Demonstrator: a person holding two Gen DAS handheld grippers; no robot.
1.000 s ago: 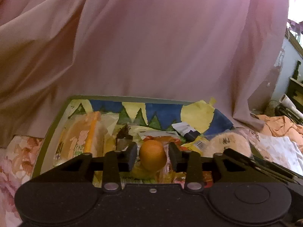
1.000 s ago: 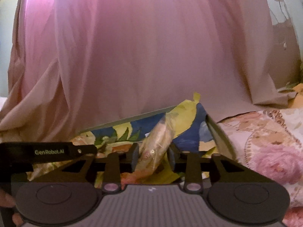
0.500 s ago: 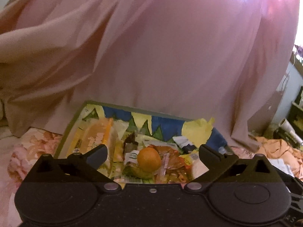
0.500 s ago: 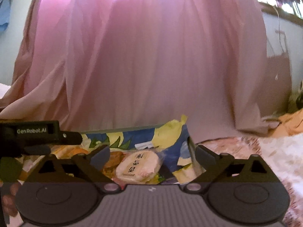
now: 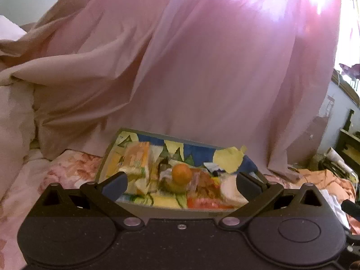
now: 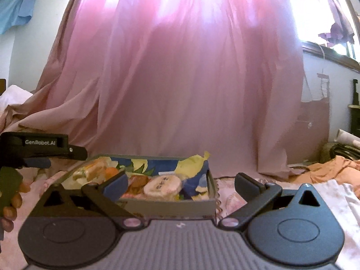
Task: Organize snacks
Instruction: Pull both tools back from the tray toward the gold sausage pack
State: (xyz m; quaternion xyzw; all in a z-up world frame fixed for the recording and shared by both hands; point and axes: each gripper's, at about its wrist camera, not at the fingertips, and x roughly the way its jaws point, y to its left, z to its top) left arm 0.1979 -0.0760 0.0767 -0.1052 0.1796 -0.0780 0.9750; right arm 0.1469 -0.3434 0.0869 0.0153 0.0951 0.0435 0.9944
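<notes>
A grey box (image 5: 162, 204) lined with blue and yellow paper holds several snacks. An orange (image 5: 181, 173) rests on top in the middle, a yellow-orange packet (image 5: 136, 160) lies at its left, and a round pale wrapped cake (image 6: 162, 184) lies at its right end. The box also shows in the right wrist view (image 6: 171, 207). My left gripper (image 5: 180, 185) is open and empty, held back above the box's near edge. My right gripper (image 6: 181, 185) is open and empty, also behind the near edge. The left gripper also appears in the right wrist view (image 6: 38, 155).
A pink curtain (image 6: 180, 78) hangs right behind the box. The box sits on a floral bedcover (image 5: 33, 180). Orange cloth (image 6: 333, 171) and clutter lie to the right. A dark shelf (image 5: 351, 144) stands at far right.
Both grippers opened and pulled back up from the box. The left let go of the orange and the right let go of the wrapped cake; both now lie in the box.
</notes>
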